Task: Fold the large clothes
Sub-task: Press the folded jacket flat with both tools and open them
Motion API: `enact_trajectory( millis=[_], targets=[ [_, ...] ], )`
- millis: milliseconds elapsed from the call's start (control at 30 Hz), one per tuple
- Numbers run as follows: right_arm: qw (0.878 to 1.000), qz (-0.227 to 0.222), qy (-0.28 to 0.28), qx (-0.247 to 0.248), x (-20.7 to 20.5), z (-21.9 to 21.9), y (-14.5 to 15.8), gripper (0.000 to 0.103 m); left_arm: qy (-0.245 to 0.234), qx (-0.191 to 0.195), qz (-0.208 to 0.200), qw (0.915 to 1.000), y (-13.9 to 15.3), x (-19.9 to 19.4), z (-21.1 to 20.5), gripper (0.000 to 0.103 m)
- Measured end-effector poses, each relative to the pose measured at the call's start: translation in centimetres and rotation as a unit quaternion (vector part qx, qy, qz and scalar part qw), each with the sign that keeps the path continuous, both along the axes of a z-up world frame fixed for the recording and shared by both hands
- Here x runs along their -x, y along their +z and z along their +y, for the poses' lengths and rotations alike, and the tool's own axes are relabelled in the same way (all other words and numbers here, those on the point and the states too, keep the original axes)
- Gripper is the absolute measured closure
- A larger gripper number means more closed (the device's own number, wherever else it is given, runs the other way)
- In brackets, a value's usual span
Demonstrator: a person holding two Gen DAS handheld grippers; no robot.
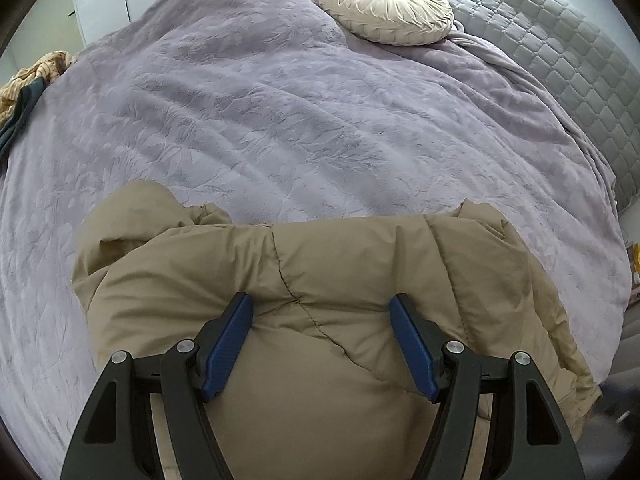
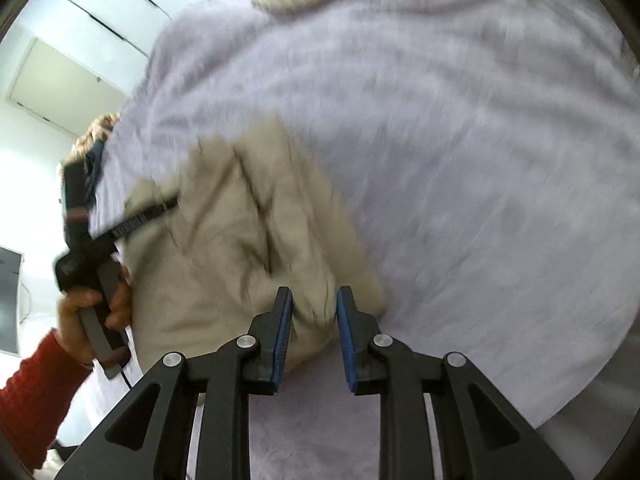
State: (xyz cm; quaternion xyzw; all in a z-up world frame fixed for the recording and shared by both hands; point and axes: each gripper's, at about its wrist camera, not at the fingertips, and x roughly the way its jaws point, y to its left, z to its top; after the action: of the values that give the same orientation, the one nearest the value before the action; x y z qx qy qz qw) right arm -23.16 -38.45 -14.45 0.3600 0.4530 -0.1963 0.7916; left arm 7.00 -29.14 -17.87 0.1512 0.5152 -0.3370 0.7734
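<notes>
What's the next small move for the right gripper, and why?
Probably close the right gripper on the fold of the tan jacket between its fingers: the jaws stand partly open around that bunched edge. The left gripper is wide open over the jacket, gripping nothing. The right view is blurred, so contact is uncertain.
</notes>
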Motion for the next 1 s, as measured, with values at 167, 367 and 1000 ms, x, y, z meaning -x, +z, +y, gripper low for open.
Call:
enact_trajectory(
  millis=[167,367,1000],
  targets=[
    [0.998,-0.033,0.048,0.02,-2.6,0.1,2.4,0.079,0.001,-0.005,-0.007,1.0,-0.1,0.1,0.0,0.032],
    [0.992,0.027,0.122,0.027,-6.3,3.5,-1.6,0.079,0.002,-0.017,-0.01,0.9998,0.2,0.3,0.0,0.03],
    [0.988,0.064,0.135,-0.044,-8.3,2.1,-5.2,0.077,0.118,0.011,0.058,0.9913,5.3,1.1,12.9,0.03]
  ],
)
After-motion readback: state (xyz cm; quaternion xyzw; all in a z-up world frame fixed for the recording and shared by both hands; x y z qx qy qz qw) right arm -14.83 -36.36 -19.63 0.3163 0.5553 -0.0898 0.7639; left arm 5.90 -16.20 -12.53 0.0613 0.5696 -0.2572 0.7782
